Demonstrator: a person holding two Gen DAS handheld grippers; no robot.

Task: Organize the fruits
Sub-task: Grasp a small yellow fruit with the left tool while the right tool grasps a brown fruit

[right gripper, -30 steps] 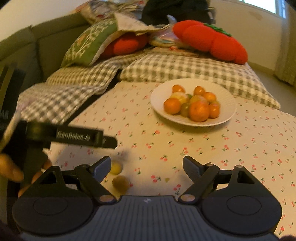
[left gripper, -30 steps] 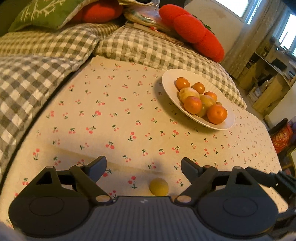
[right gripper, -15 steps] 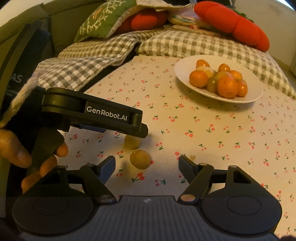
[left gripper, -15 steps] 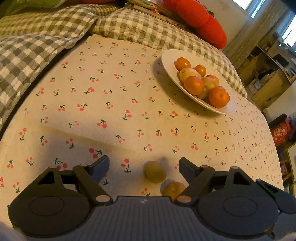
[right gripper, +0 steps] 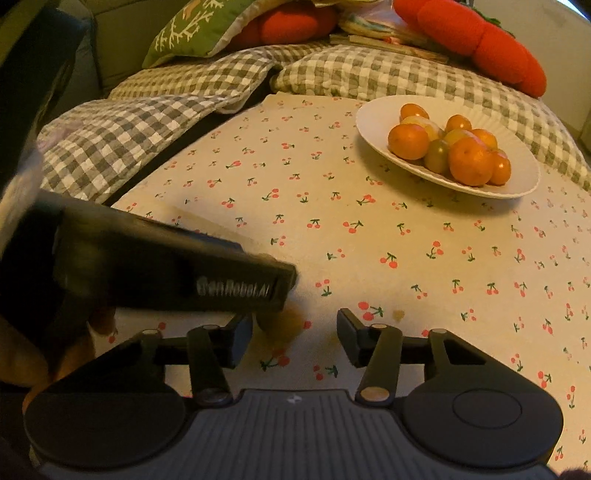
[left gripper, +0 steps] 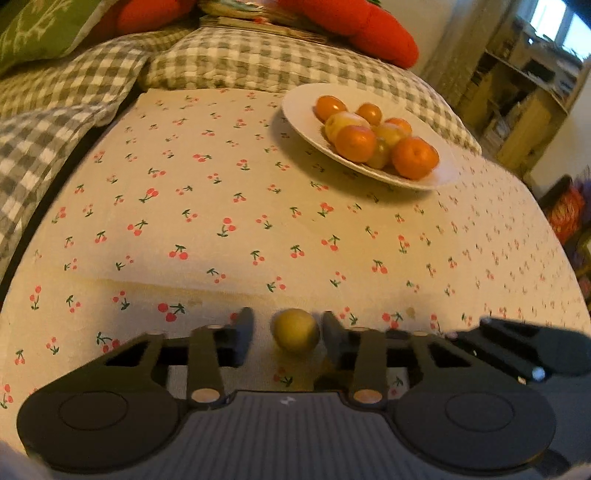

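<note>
On the cherry-print cloth (left gripper: 229,206), close to the near edge, a small yellow-green fruit (left gripper: 295,330) sits between the fingers of my left gripper (left gripper: 287,334). Its jaws are closing around the fruit; the right finger (left gripper: 334,339) looks to be against it, while a narrow gap shows on the other side, so I do not read a firm pinch. Just to the right, my right gripper (right gripper: 295,338) is also closing, its jaws half spread, with a second brownish-yellow fruit (right gripper: 282,325) lying near its left finger (right gripper: 240,341) and partly hidden by the left tool's black body, which crosses that view. I cannot tell whether that finger touches it. Farther back and to the right, well apart from both fruits, a white plate (left gripper: 303,110) holds a heap of oranges (left gripper: 415,157) and paler yellow fruit. Beyond the cloth lie grey checked bedding (right gripper: 147,125), a green cushion (right gripper: 192,29) and red plush cushions (right gripper: 480,40).
</note>
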